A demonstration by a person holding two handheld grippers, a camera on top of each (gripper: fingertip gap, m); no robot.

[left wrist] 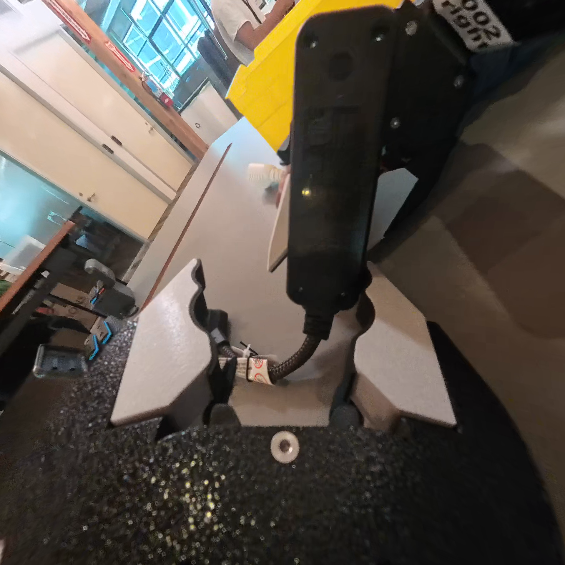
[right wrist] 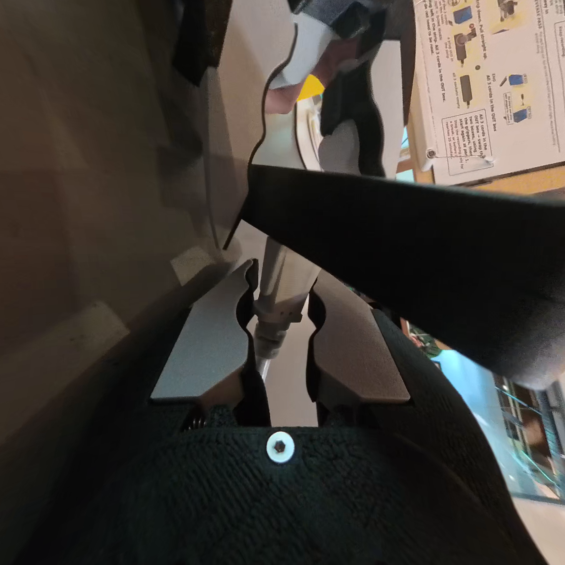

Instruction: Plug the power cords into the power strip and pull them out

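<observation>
In the left wrist view the black power strip stands tilted on end above the grey table. Its braided cord with a white tag curls between my fingers. My left gripper is open wide. The strip's lower end sits between the fingers, against the right one, with a gap on the left. A white plug shows at the strip's left edge. My right gripper is shut on this white plug, right under the strip. The plug's prongs are hidden.
A yellow bin and stacked white paper cups lie behind the strip. A person in a white shirt stands far back. An instruction sheet lies on the table. A grey clamp device sits off the table's left edge.
</observation>
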